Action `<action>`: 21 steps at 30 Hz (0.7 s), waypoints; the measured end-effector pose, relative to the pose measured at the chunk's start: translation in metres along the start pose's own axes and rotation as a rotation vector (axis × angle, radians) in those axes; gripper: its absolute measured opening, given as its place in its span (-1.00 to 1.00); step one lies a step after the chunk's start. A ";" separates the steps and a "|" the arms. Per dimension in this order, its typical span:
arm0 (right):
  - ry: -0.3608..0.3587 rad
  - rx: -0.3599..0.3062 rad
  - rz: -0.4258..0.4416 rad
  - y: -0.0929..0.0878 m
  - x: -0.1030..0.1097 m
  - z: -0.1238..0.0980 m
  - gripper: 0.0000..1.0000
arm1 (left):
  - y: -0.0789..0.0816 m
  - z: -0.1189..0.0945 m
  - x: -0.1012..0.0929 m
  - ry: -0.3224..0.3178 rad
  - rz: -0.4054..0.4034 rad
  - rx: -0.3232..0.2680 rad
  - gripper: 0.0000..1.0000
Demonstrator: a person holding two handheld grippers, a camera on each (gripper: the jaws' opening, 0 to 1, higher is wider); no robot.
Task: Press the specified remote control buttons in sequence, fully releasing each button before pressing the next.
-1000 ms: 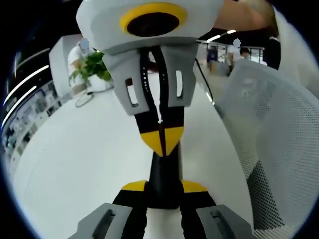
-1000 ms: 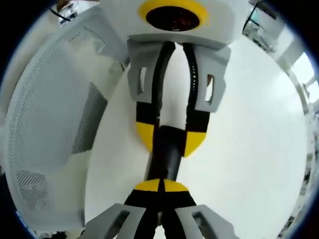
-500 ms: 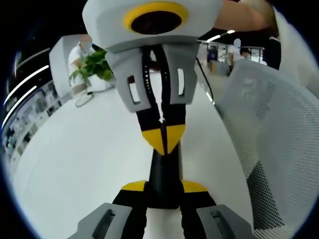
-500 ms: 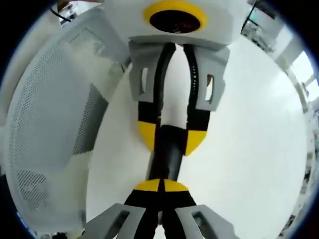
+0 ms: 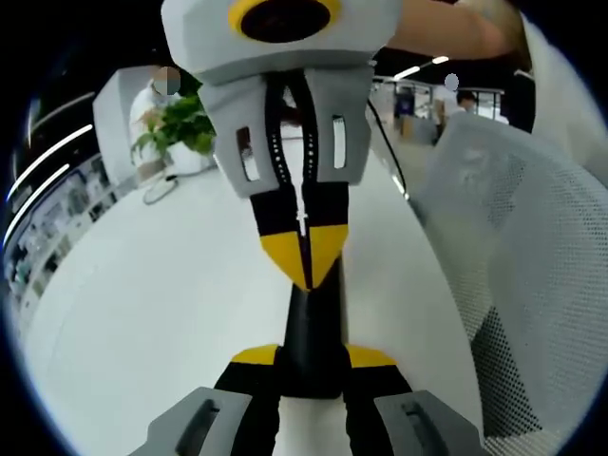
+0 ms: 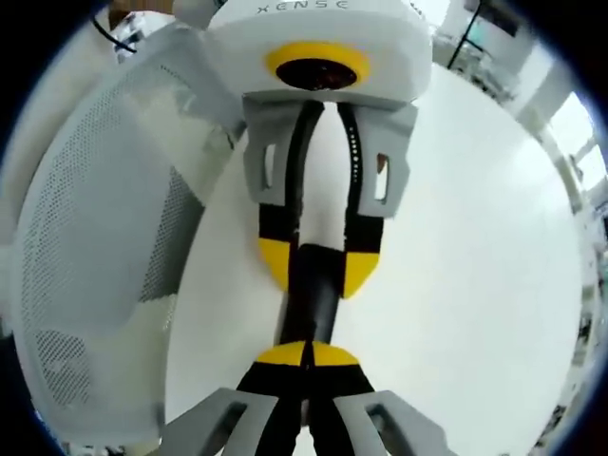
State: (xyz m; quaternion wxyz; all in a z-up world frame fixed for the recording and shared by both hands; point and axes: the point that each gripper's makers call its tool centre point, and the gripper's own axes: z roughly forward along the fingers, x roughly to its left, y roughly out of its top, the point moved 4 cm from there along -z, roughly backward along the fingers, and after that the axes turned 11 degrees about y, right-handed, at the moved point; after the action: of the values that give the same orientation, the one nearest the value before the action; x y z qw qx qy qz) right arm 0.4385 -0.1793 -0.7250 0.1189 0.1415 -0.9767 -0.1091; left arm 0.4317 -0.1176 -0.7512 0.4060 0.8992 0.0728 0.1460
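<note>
Remote (image 5: pixel 312 332): a dark, narrow bar, held off the white table (image 5: pixel 142 313) between the two grippers, which face each other along its length. In the left gripper view, the left gripper (image 5: pixel 312 356) rises from the bottom with its yellow-tipped jaws set apart on either side of the remote's near end, clamped on it. The right gripper (image 5: pixel 302 256) comes in from the top, its two yellow tips closed together into one point that sits at the remote's far part; whether it actually bears on a button I cannot tell, and no buttons are legible. A hand (image 5: pixel 456 28) shows behind that gripper's body. In the right gripper view, the remote (image 6: pixel 309 304) runs from the right gripper (image 6: pixel 306 353), whose jaws are together at the bottom, up to the left gripper (image 6: pixel 316 266), whose yellow tips flank the remote on both sides. A white mesh chair (image 5: pixel 513 247) stands just beside the table, on the right of the left gripper view and on the left of the right gripper view (image 6: pixel 95 237). A potted plant (image 5: pixel 176 128) stands at the table's far edge.
</note>
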 end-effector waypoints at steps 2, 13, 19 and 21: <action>-0.003 -0.008 -0.001 0.002 -0.001 0.000 -1.00 | 0.000 0.000 0.000 0.000 0.000 0.000 -0.53; 0.012 -0.006 -0.015 0.010 -0.002 0.008 -1.00 | -0.001 0.000 0.000 0.002 -0.001 0.001 -0.53; 0.020 0.013 -0.018 0.010 -0.003 0.012 -1.00 | -0.001 0.000 0.000 0.000 0.000 0.001 -0.53; 0.021 0.017 -0.019 0.010 -0.002 0.013 -1.00 | -0.001 0.000 0.000 -0.001 -0.001 0.001 -0.53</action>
State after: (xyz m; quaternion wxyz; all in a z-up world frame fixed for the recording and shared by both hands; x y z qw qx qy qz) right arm 0.4349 -0.1670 -0.7355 0.1270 0.1531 -0.9748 -0.1007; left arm 0.4312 -0.1170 -0.7517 0.4056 0.8994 0.0730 0.1456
